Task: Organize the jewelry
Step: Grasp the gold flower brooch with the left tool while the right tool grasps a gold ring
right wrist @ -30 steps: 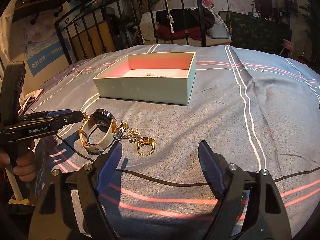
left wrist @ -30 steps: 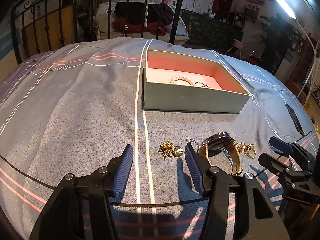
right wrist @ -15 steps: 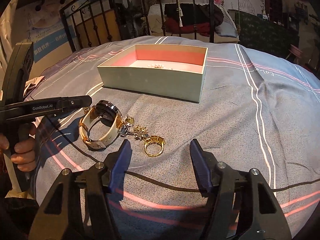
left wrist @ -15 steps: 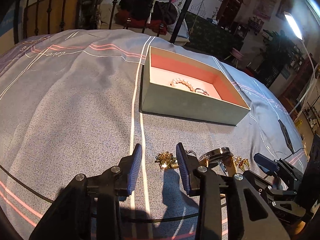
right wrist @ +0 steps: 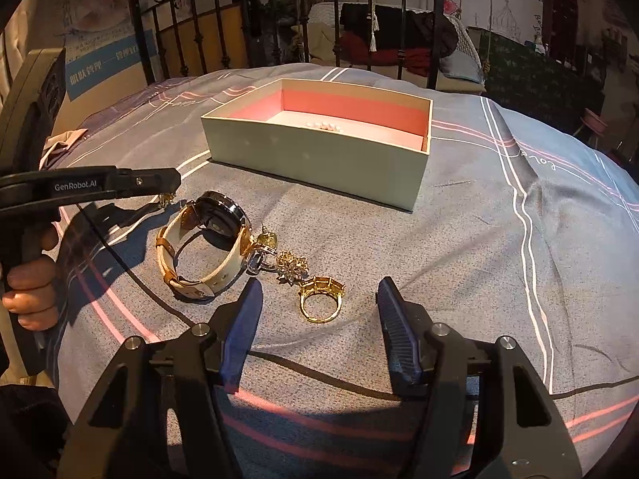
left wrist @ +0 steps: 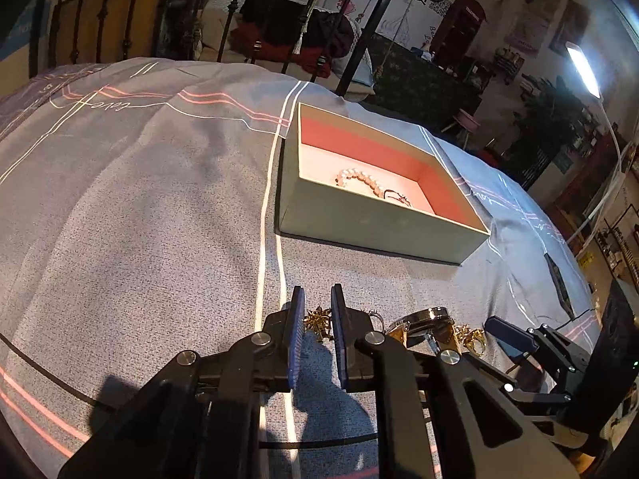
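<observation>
A pale green box with a pink lining (left wrist: pixel 371 219) (right wrist: pixel 319 151) sits on the bed and holds a pearl bracelet (left wrist: pixel 359 179). In front of it lie a gold brooch (left wrist: pixel 318 321), a gold-strapped watch (right wrist: pixel 207 247), a small flower piece (right wrist: pixel 293 265) and a gold ring (right wrist: pixel 321 299). My left gripper (left wrist: pixel 317 321) has closed on the gold brooch, its blue pads on both sides of it. My right gripper (right wrist: pixel 319 319) is open, just behind the gold ring.
The grey bedspread (left wrist: pixel 139 219) has white and pink stripes. A black iron bed frame (right wrist: pixel 279 20) stands behind the box. A dark flat device (left wrist: pixel 557 275) lies at the right of the bed. My left gripper's body shows in the right wrist view (right wrist: pixel 88 187).
My left gripper's fingers have closed from wide open onto the gold brooch. My right gripper has moved forward toward the gold ring and narrowed a little.
</observation>
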Motion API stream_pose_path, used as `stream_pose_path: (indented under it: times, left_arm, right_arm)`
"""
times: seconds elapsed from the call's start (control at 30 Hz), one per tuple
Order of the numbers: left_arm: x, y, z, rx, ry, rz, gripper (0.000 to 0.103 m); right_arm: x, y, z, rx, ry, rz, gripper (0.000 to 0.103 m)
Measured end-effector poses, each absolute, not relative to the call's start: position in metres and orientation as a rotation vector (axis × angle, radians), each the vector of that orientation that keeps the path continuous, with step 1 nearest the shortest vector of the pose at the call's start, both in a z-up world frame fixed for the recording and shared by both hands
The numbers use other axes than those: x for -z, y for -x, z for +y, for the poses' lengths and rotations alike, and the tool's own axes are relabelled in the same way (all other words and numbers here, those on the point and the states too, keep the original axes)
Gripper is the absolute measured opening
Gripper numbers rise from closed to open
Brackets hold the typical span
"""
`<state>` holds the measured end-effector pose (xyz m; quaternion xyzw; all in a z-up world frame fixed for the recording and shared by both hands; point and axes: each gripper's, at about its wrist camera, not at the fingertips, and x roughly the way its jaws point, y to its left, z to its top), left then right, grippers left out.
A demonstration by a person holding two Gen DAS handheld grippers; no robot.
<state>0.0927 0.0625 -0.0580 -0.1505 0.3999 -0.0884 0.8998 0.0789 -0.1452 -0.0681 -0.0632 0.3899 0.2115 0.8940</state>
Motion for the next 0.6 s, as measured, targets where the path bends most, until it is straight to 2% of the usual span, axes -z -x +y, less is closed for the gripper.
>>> stream_pose_path:
  times: [0.1, 0.13, 0.6]
  left_arm:
    - [0.051, -0.092, 0.068, 0.196, 0.353, 0.815, 0.013]
    - [0.049, -0.092, 0.069, 0.201, 0.365, 0.812, 0.013]
    - [0.037, -0.090, 0.057, 0.224, 0.358, 0.813, 0.013]
  right_arm:
    - [0.068, -0.081, -0.141, -0.444, 0.157, 0.812, 0.036]
    - [0.068, -0.080, -0.140, -0.454, 0.161, 0.813, 0.024]
    - [0.059, -0.074, -0.146, -0.460, 0.108, 0.787, 0.024]
